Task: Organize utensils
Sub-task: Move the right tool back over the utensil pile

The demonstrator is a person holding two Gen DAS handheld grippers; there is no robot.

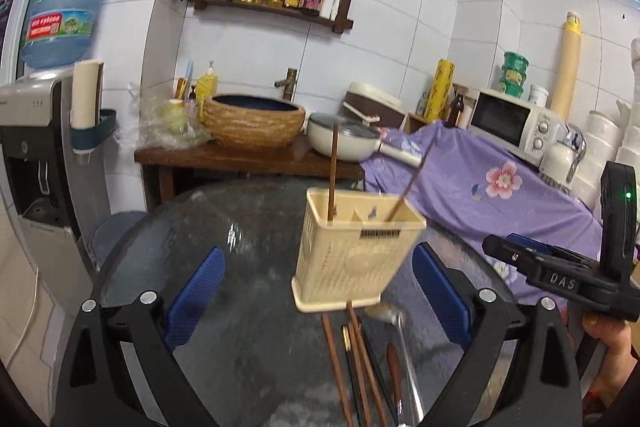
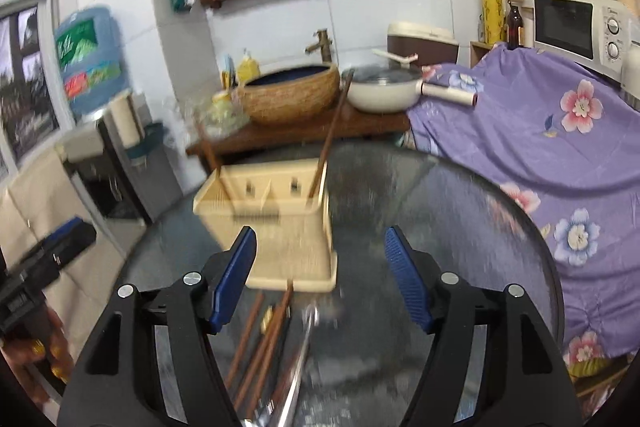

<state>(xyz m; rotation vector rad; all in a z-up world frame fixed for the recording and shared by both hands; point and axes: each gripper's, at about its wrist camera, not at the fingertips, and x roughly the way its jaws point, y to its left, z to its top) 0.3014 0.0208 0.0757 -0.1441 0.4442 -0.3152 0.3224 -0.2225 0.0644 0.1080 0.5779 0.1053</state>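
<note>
A cream plastic utensil holder (image 1: 356, 251) stands on a round glass table (image 1: 248, 227), with two brown chopsticks (image 1: 333, 171) upright in its compartments. More brown chopsticks (image 1: 360, 359), a dark gold-tipped one and a metal spoon (image 1: 394, 319) lie on the glass just before the holder. My left gripper (image 1: 316, 291) is open and empty, its blue pads either side of the holder. In the right wrist view the holder (image 2: 280, 223) is blurred, loose chopsticks (image 2: 260, 339) and the spoon (image 2: 302, 339) lie below it. My right gripper (image 2: 322, 275) is open and empty above them.
Behind the table stand a wooden counter (image 1: 240, 159) with a woven basin (image 1: 254, 121) and a white pan (image 1: 344, 143). A purple floral cloth (image 1: 480, 195) covers furniture at right, with a microwave (image 1: 516, 125). A water dispenser (image 1: 36, 163) stands at left.
</note>
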